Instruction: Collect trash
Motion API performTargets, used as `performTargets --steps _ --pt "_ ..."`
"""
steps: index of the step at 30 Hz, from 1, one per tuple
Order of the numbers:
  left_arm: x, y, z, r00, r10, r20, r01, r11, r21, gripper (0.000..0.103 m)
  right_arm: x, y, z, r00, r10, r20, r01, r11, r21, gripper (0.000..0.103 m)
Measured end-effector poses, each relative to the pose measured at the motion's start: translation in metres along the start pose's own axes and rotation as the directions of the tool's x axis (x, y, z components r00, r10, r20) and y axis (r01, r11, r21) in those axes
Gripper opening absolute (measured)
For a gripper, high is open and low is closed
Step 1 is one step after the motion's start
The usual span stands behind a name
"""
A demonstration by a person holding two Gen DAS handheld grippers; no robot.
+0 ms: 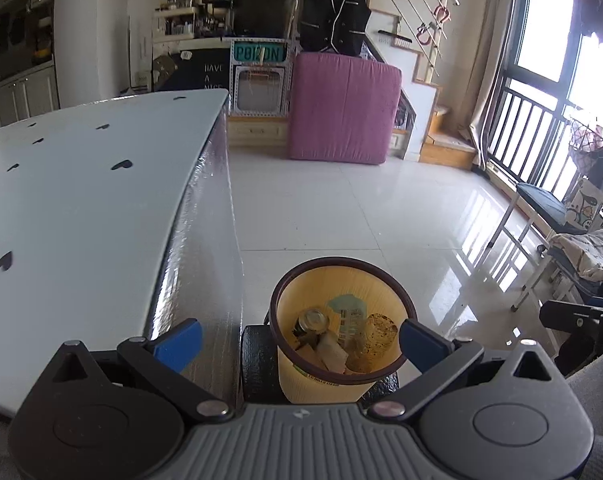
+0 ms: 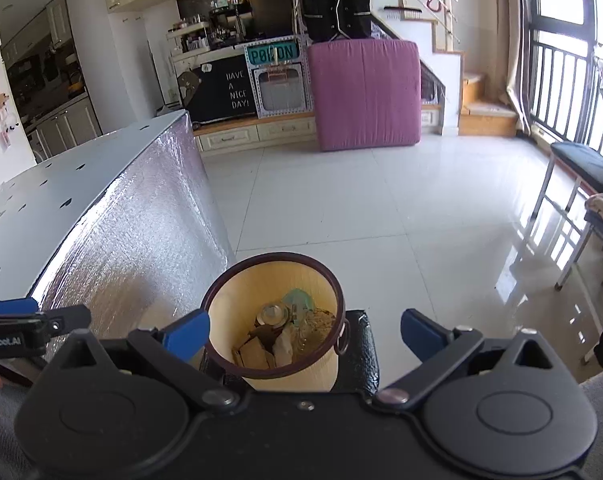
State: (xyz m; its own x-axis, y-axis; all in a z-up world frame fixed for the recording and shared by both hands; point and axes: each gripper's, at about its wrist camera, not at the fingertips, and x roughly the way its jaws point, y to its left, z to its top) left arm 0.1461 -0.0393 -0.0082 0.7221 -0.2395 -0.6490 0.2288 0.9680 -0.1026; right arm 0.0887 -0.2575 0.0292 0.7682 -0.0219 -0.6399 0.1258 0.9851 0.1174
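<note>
A yellow waste bin [image 1: 341,280] with a dark brown rim stands on a black padded seat [image 1: 257,360] beside the table. Inside lie a metal can [image 1: 311,320], a plastic bottle [image 1: 349,316], crumpled paper [image 1: 331,350] and a round brown piece [image 1: 377,330]. My left gripper [image 1: 301,340] hovers above the bin, open, nothing between its blue fingertips [image 1: 181,340]. In the right wrist view the bin [image 2: 269,280] with the can [image 2: 275,314] sits below my right gripper [image 2: 305,334], which is wide open and empty. The left gripper's tip [image 2: 13,307] shows at that view's left edge.
A table [image 1: 81,200] with a pale heart-print cover and a silvery side [image 2: 141,232] lies to the left. White tiled floor [image 1: 361,208] stretches ahead to a pink mattress [image 1: 341,108]. A bench [image 2: 581,164] and a window railing run along the right.
</note>
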Motion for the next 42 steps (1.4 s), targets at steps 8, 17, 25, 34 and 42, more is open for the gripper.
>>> performTargets --steps 8,17,25,34,42 --pt "-0.024 0.002 -0.022 0.995 0.064 0.077 -0.065 0.998 0.018 0.103 -0.020 0.005 -0.019 0.999 -0.014 0.052 0.016 0.999 -0.030 0.103" --pt "-0.026 0.012 -0.042 0.993 0.056 0.104 -0.054 0.998 -0.024 0.103 -0.030 0.011 -0.034 0.990 -0.061 0.125 0.066 0.997 -0.037 0.103" --pt "-0.024 0.013 -0.052 0.991 0.069 0.117 -0.067 0.998 -0.018 0.103 -0.029 0.018 -0.044 0.986 -0.090 0.138 0.099 0.993 -0.058 0.103" --pt "-0.032 0.014 -0.053 0.988 0.081 0.134 -0.078 0.997 -0.028 0.103 -0.035 0.023 -0.051 0.980 -0.117 0.163 0.131 0.988 -0.079 0.103" --pt "-0.035 0.008 -0.054 0.986 0.088 0.141 -0.086 0.996 -0.020 0.103 -0.037 0.018 -0.054 0.981 -0.106 0.165 0.116 0.992 -0.055 0.103"
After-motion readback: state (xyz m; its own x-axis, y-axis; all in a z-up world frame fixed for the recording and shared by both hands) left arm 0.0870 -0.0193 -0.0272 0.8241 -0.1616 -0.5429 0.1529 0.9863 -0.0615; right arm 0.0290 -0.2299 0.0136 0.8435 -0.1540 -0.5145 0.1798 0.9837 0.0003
